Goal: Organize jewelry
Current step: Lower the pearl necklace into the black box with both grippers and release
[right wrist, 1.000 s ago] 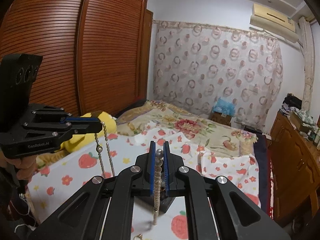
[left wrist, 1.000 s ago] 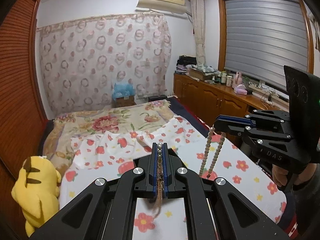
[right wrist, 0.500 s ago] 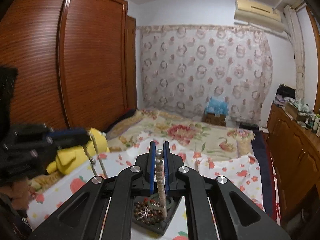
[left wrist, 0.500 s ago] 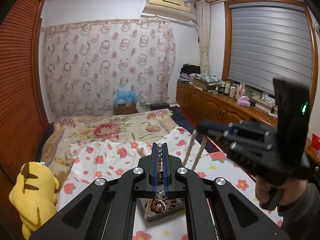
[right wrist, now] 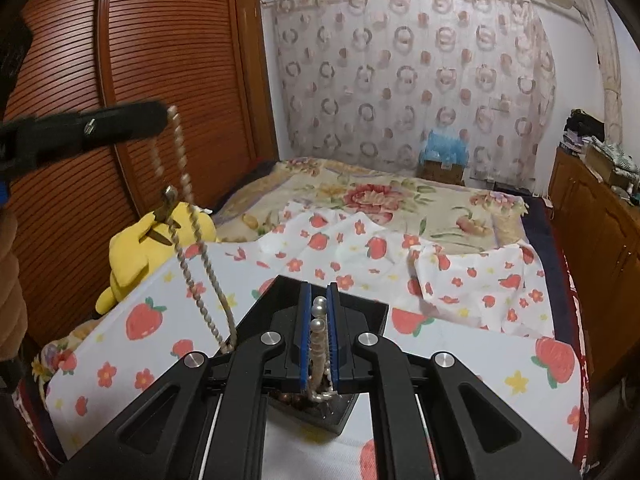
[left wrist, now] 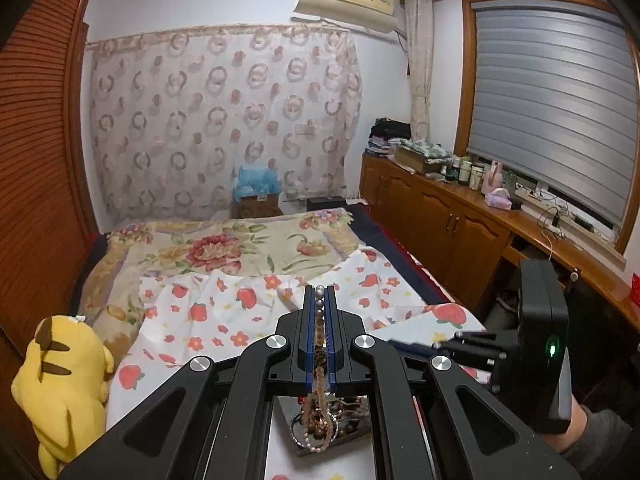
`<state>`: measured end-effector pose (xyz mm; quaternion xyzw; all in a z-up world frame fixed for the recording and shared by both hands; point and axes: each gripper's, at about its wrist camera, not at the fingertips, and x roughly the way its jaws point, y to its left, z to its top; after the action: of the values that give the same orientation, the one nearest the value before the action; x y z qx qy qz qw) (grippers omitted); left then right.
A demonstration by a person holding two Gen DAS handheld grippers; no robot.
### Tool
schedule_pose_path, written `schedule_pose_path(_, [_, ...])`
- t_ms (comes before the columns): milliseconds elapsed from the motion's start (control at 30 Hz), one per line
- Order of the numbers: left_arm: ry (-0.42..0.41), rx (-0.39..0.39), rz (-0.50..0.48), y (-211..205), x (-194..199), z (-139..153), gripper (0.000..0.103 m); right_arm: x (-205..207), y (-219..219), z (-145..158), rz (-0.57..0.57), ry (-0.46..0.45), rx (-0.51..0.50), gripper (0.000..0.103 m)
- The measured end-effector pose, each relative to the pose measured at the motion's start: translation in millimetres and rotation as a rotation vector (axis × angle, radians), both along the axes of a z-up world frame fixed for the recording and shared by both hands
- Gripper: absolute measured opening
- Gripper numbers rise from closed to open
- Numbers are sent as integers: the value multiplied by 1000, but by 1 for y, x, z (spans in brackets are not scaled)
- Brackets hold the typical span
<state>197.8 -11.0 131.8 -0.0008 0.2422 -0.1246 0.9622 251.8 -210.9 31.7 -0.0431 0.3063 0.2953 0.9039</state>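
My left gripper (left wrist: 319, 300) is shut on a pearl necklace (left wrist: 319, 420) whose strand hangs down into a dark jewelry tray (left wrist: 320, 446) full of beads. In the right wrist view the left gripper (right wrist: 160, 118) is raised at upper left, with the necklace (right wrist: 200, 264) hanging from it in a long loop. My right gripper (right wrist: 319, 304) is shut on the same pearl necklace just above the tray (right wrist: 336, 420). The right gripper (left wrist: 416, 347) shows low at the right in the left wrist view.
The tray sits on a white strawberry-print cloth (right wrist: 460, 360) over a board on the bed. A yellow plush toy (left wrist: 60, 380) lies at the left by the wooden wardrobe (right wrist: 140, 80). Wooden cabinets (left wrist: 460, 224) run along the right.
The right gripper has dropped low toward the tray while the left gripper has stayed high. The necklace loop now hangs from the left gripper down to the tray.
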Motion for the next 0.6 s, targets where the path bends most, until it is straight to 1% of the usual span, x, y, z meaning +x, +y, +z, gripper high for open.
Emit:
schedule_pose_path(333, [4,-5,-22,-13,13,4,4,-1,-3,-8,-1,17,2,9])
schedule_pose_path(467, [30,0,-15,-15,19,-6,4,-2,-7,-14,-7,28,-3,10])
schedule_pose_path(533, [47,2,-14,-15,22,-14,4,-1,-11,-14,-9,37,3,16])
schedule_pose_path(567, [54,3,-14,-15,22,-18,4,-2,-13,-16,-10,39,3,20])
schedule_pose_path(600, [59,5,-13,-15,22,-22,4,-2,-16,-16,-10,38,2,21])
